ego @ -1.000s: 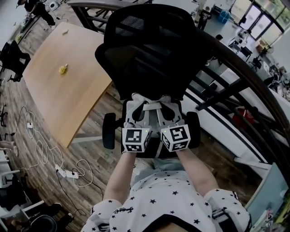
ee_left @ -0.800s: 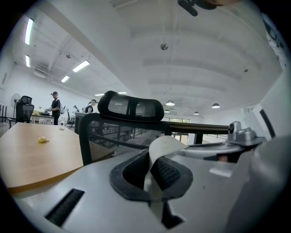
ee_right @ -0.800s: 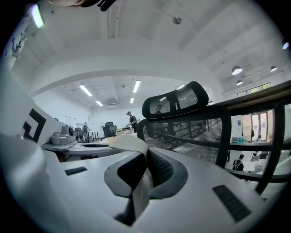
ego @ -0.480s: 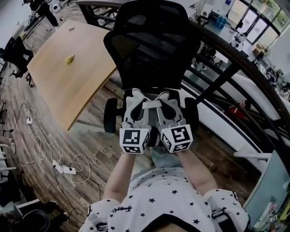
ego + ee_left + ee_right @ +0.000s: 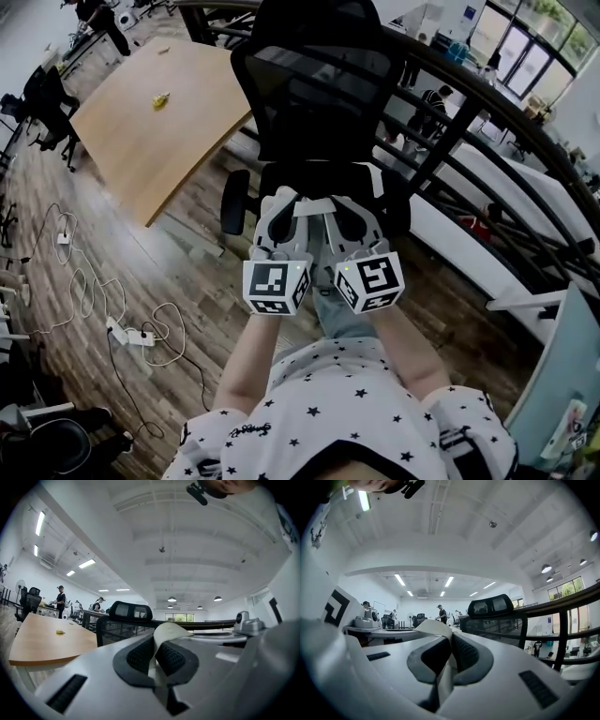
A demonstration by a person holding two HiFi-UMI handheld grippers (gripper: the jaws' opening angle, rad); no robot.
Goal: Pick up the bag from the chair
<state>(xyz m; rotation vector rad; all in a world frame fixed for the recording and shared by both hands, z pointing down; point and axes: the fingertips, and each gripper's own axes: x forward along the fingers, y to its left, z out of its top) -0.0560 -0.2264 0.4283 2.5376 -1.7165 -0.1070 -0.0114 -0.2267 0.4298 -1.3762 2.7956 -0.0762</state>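
A black mesh office chair stands right in front of me, and its dark seat shows nothing on it. Both grippers are held side by side just before the seat. A white strap runs between their tips. My left gripper is shut on this white strap, which curls up out of the jaws. The right gripper pinches the same strap between its pads. A pale blue-grey patch shows below the grippers; I cannot tell whether it is the bag.
A light wooden table with a small yellow object lies to the left. Cables and a power strip trail over the wood floor. A dark railing runs behind and right of the chair. People stand far off.
The chair has drifted up and away in the head view as I draw back from it. Both grippers stay together, shut on the strap.
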